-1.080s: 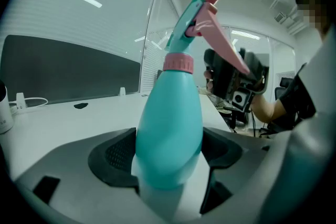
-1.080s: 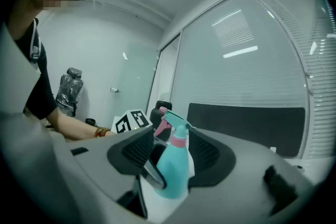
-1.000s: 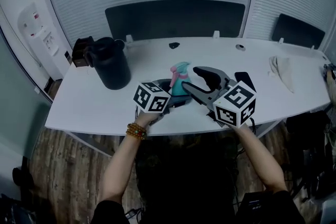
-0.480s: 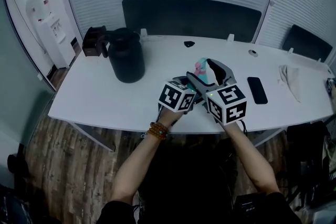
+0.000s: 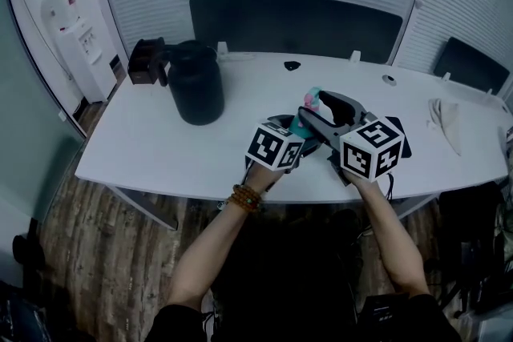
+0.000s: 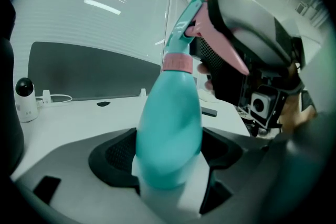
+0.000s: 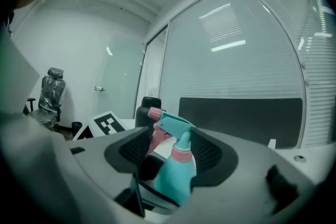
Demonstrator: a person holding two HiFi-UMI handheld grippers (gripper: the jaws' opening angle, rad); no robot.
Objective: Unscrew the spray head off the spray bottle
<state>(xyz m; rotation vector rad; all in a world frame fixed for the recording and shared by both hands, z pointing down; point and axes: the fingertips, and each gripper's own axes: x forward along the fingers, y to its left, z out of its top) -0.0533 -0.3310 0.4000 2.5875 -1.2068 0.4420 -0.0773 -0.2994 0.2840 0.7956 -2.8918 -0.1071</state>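
Note:
A teal spray bottle (image 6: 170, 128) stands tilted over the white table (image 5: 160, 148), with my left gripper (image 6: 168, 160) shut on its lower body. Its teal and pink spray head (image 7: 173, 124) sits above a pink collar (image 6: 177, 63). My right gripper (image 7: 170, 152) reaches in from the right. Its jaws have just been closing with the spray head between them. The pink trigger lies against one pad and the teal top against the other. In the head view the two grippers (image 5: 290, 126) (image 5: 321, 110) meet at the spray head (image 5: 311, 100) near the table's front edge.
A black jug (image 5: 196, 92) and a dark box (image 5: 144, 62) stand at the back left. A black phone (image 5: 398, 142) lies right of my right gripper, a crumpled cloth (image 5: 445, 120) further right. A small white camera (image 6: 24, 99) sits at the table's back edge.
My two grippers have drawn closer together. The right gripper has rolled and its jaws now sit around the spray head. The bottle stays in the left gripper.

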